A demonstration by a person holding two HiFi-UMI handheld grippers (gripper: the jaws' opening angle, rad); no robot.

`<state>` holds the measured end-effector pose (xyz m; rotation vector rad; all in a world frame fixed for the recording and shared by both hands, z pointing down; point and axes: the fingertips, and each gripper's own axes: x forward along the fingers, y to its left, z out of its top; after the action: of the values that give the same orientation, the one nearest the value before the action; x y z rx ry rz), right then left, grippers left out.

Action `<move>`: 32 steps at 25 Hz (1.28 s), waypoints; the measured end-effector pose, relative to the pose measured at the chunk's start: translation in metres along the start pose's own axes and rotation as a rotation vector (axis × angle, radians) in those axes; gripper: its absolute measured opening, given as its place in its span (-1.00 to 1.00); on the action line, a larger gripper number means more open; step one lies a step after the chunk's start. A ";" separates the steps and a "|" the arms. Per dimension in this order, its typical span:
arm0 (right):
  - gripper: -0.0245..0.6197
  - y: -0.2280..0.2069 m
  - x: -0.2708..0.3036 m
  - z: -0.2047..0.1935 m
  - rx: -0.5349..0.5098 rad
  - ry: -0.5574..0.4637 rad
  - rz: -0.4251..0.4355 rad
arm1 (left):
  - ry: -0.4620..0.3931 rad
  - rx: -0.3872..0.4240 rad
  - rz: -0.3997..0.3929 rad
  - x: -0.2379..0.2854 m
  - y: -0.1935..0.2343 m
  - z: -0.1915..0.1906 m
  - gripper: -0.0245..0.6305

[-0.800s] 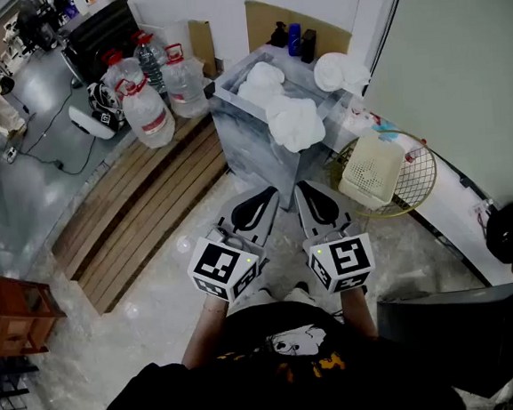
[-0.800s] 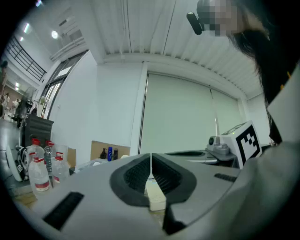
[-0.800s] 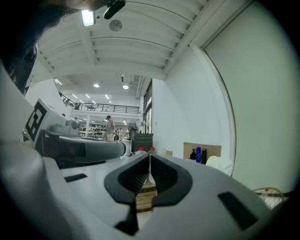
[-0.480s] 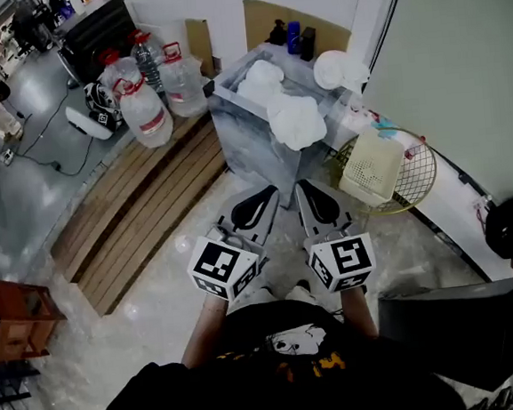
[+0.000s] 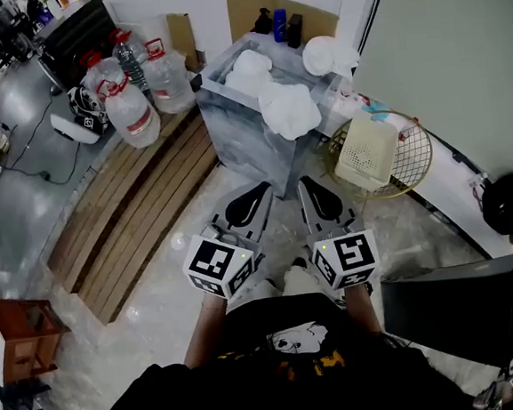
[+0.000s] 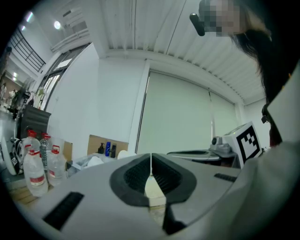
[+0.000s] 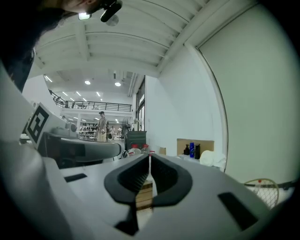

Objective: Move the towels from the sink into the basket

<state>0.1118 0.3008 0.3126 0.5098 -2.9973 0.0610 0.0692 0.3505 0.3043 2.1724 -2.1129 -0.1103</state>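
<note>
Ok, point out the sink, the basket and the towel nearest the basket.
sink (image 5: 240,138): head view, on its grey front wall.
basket (image 5: 367,152): head view, on its cream perforated side.
towel nearest the basket (image 5: 289,110): head view, middle of the white bundle.

Two towels are lying in the one sink (image 5: 242,138): a rear towel (image 5: 249,71) and a front towel (image 5: 288,109). One white heap (image 5: 328,55) is sitting beside it, its pieces too bunched to count. One basket (image 5: 368,152) and one racket (image 5: 418,163) are lying nearby. Three big jugs (image 5: 131,112) are standing together with one slim bottle (image 5: 128,57). Three small bottles (image 5: 278,24) are standing behind the sink. Two pairs of tongs are showing: the left tongs (image 5: 262,192) and the right tongs (image 5: 307,186).
</note>
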 end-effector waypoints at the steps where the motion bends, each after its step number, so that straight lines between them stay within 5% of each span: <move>1: -0.88 -0.004 0.002 -0.001 -0.006 0.003 -0.004 | 0.000 -0.003 -0.006 0.004 0.001 -0.001 -0.89; 13: -0.88 -0.068 0.064 -0.006 0.040 -0.003 -0.027 | 0.035 0.007 -0.012 0.070 0.042 -0.009 -0.89; 32: -0.88 -0.241 0.208 -0.003 0.099 0.018 -0.013 | 0.078 0.011 -0.018 0.281 0.121 -0.002 -0.89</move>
<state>-0.0033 0.0050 0.3428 0.5354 -2.9841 0.2123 -0.0423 0.0663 0.3283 2.1650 -2.0572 -0.0153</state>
